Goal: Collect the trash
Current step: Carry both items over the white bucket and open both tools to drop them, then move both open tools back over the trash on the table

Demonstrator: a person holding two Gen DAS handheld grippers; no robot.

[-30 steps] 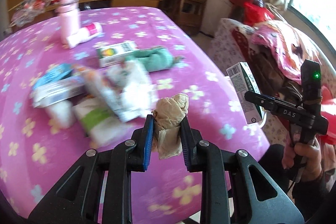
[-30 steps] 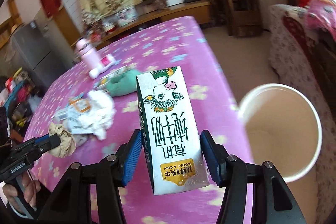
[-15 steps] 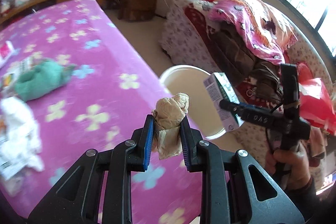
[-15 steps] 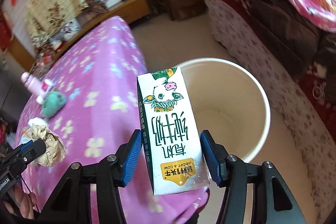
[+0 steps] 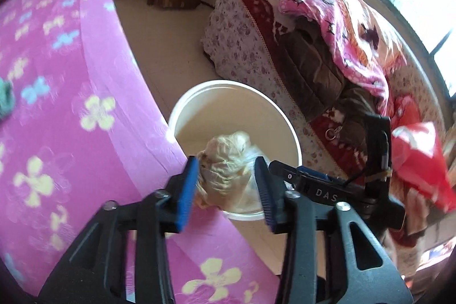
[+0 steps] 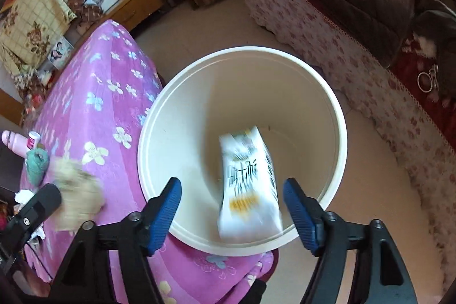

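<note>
Both of your grippers now hang over the white bin, which fills the centre of the right wrist view and sits mid-frame in the left wrist view, just off the edge of the pink flowered tablecloth.

Right gripper: your jaws have just been opening and now stand wide. The milk carton, clamped between the pads half a second ago, is motion-blurred between them with clear gaps on both sides. No pad touches it. Judged to be dropping into the bin; it has not yet settled on the floor of the bin.

Left gripper: jaws also just been opening. The crumpled brown paper wad, pinched tight half a second ago, sits between the blue pads with a visible gap on the right; on the left it lies against or just off the pad, contact cannot be told. It appears released, or nearly so. In the left wrist view it is over the near rim of the bin, close to the tablecloth edge, so it may clip the rim or land on the cloth.

Meaning for the task: two pieces are leaving your grippers together. More litter remains at the left edge of the right wrist view, beside a green cloth and a pink bottle. Next pass goes back there.
</note>
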